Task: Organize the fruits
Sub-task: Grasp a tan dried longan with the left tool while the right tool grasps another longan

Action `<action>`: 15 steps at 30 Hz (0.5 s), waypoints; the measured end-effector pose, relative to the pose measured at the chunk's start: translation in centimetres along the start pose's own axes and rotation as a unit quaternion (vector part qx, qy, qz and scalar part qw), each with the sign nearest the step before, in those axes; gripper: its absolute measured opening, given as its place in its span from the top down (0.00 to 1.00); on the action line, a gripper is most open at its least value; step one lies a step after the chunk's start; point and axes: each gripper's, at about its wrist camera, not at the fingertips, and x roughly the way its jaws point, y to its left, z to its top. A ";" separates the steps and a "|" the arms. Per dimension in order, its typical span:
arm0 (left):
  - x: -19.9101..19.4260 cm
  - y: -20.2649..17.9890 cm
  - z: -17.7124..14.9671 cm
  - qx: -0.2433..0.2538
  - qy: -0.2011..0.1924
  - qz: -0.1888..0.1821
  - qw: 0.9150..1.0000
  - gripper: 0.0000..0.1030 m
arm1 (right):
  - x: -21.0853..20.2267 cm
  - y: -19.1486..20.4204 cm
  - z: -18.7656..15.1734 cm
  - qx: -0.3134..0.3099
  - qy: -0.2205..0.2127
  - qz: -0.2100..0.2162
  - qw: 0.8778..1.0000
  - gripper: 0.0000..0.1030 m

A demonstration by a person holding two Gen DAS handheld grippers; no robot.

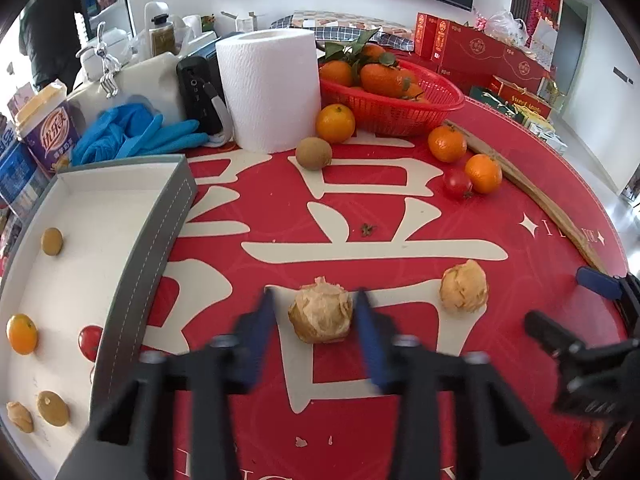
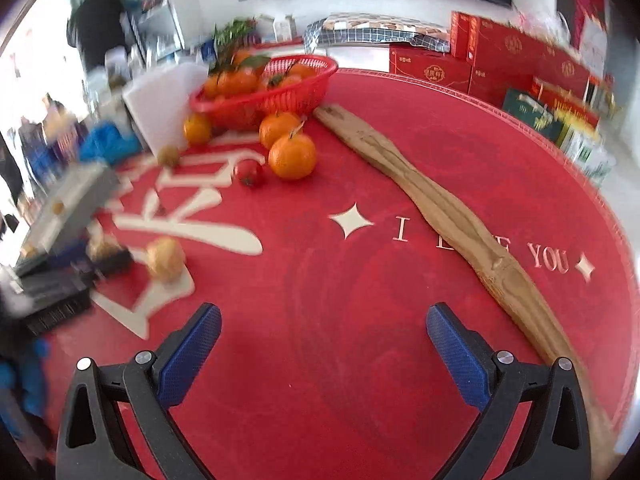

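Note:
My left gripper (image 1: 316,312) is open, its blue fingers on either side of a wrinkled tan fruit (image 1: 321,312) on the red table mat, not clamped on it. A second tan fruit (image 1: 464,287) lies to its right. A kiwi (image 1: 313,153), a cherry tomato (image 1: 457,184) and loose oranges (image 1: 483,173) lie farther back by the red basket (image 1: 400,114) of oranges. The grey-walled white tray (image 1: 160,240) at left holds several small fruits. My right gripper (image 2: 324,334) is open and empty above bare mat; it also shows at the right edge of the left wrist view (image 1: 568,316).
A paper towel roll (image 1: 270,88), blue gloves (image 1: 136,132), a black device and a drink cup crowd the back left. A long wooden strip (image 2: 448,216) lies along the mat's right side. Red gift boxes (image 2: 500,56) stand beyond the table.

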 end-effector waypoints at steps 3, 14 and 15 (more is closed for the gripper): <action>-0.2 0.7 -0.1 -0.016 0.003 -0.017 1.000 0.74 | -0.1 1.0 -0.1 0.000 0.000 0.020 1.000 0.00; -7.1 5.0 -1.3 -0.052 -0.066 0.011 0.996 0.74 | 1.2 7.9 2.6 -0.056 -0.016 0.103 0.993 0.30; -7.4 5.7 -1.5 -0.057 -0.067 0.017 0.996 0.74 | 1.5 8.3 2.7 -0.057 -0.014 0.097 0.994 0.35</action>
